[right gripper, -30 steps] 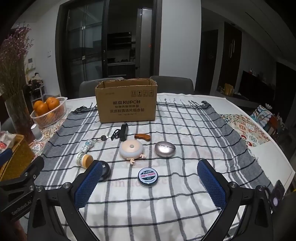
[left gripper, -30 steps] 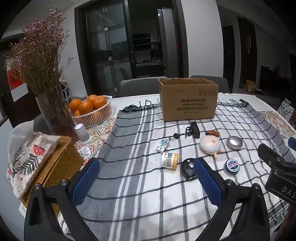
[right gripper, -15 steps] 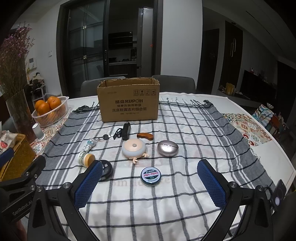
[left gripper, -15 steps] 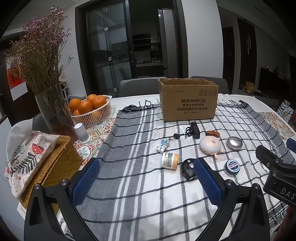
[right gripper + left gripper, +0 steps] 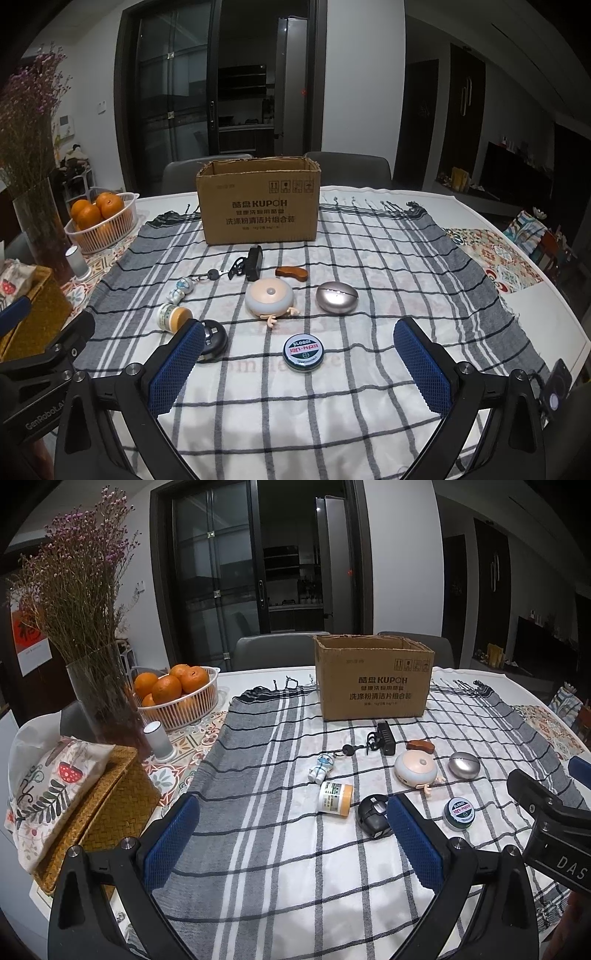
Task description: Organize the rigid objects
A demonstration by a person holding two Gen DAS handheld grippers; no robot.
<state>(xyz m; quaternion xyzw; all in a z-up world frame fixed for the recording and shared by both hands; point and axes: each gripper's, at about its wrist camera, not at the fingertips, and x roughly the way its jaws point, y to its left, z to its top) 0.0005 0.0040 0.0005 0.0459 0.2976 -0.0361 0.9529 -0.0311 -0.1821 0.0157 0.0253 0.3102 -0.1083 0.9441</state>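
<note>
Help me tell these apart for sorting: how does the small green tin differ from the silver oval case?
The green tin is a flat round disc with a printed red-and-white label; the silver case is a domed, plain metallic oval. The tin lies nearer the right gripper, the case farther back toward the cardboard box. Both rest loose on the checked cloth.

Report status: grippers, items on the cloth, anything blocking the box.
Left hand-held gripper open, empty. Right hand-held gripper open, empty, round tin between its fingers' line. Cardboard box open, small items loose before it. Nothing blocking.

Dim indoor light, sharp focus, fisheye-curved dark edges.
</note>
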